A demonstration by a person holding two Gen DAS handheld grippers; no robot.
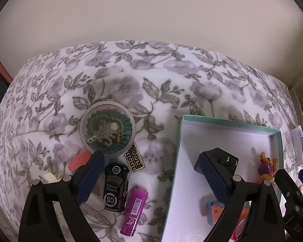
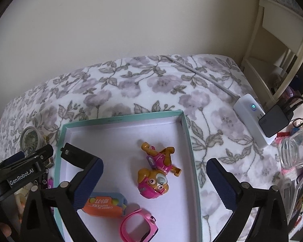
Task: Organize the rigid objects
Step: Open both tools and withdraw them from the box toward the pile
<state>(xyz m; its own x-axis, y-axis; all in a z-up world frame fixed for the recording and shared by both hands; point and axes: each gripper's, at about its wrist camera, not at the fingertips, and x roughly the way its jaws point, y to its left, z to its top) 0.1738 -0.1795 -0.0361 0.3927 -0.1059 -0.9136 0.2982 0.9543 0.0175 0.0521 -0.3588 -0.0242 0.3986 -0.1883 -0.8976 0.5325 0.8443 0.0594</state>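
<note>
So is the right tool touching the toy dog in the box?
Apart. The right wrist view shows the right tool wide open, with bare white box floor between each finger and the toy dog lying in the box.

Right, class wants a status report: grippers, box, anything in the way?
Both grippers open, empty. Box holds toy dog, pink watch, black plug. Toy car and lighter outside. Nothing blocking.

Box [image 2: 186, 133]: teal rim, white inside. In it: pup toy [image 2: 158, 172] on its back, orange case [image 2: 103, 205], pink watch [image 2: 138, 226]. Left of box: black car [image 1: 116, 187], purple lighter [image 1: 134, 211], round jar [image 1: 108, 130].
</note>
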